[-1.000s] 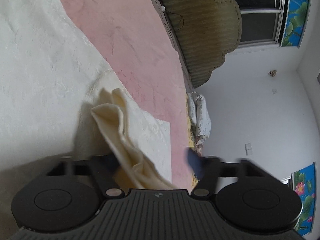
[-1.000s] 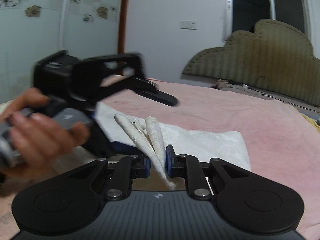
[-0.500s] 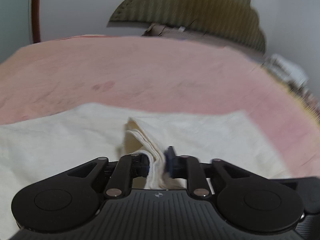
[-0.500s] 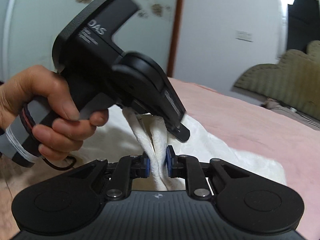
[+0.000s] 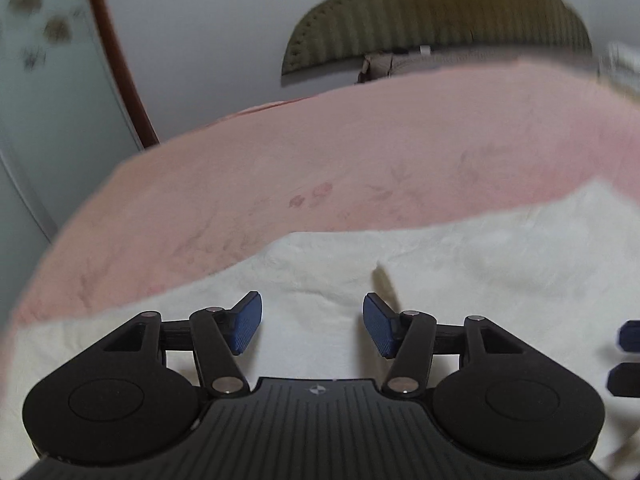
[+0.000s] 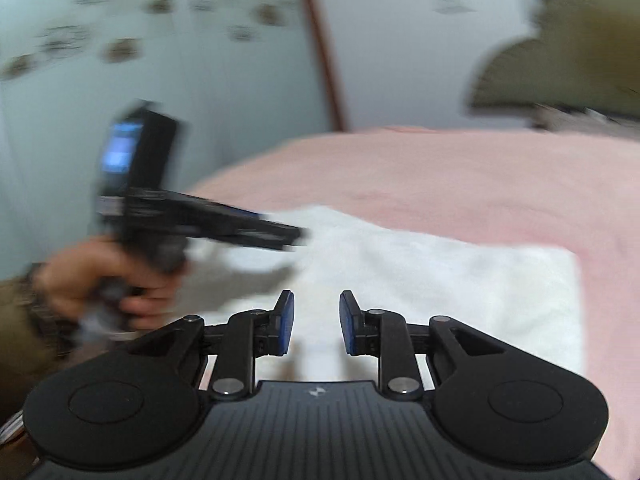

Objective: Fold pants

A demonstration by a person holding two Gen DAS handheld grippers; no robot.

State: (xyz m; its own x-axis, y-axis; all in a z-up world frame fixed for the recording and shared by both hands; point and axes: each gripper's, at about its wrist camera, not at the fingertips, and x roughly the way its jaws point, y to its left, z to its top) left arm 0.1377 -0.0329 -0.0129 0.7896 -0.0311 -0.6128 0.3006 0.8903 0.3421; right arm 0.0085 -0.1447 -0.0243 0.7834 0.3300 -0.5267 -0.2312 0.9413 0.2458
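Both grippers, left gripper [image 5: 312, 322] and right gripper [image 6: 316, 324], are seen opening with nothing between the jaws. White pants [image 6: 440, 280] are laid flat on the pink bed [image 6: 480, 180], seemingly folded, though blur hides the layers; further folds may be left.

No readable text, label, brand or number shows in either view.

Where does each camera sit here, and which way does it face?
Left wrist: on the left gripper, facing across the white pants and pink bedspread toward the headboard; jaws opening, empty.
Right wrist: on the right gripper, facing likewise; jaws opening, empty; the left hand shows.
Shared: pants, bedspread, headboard.
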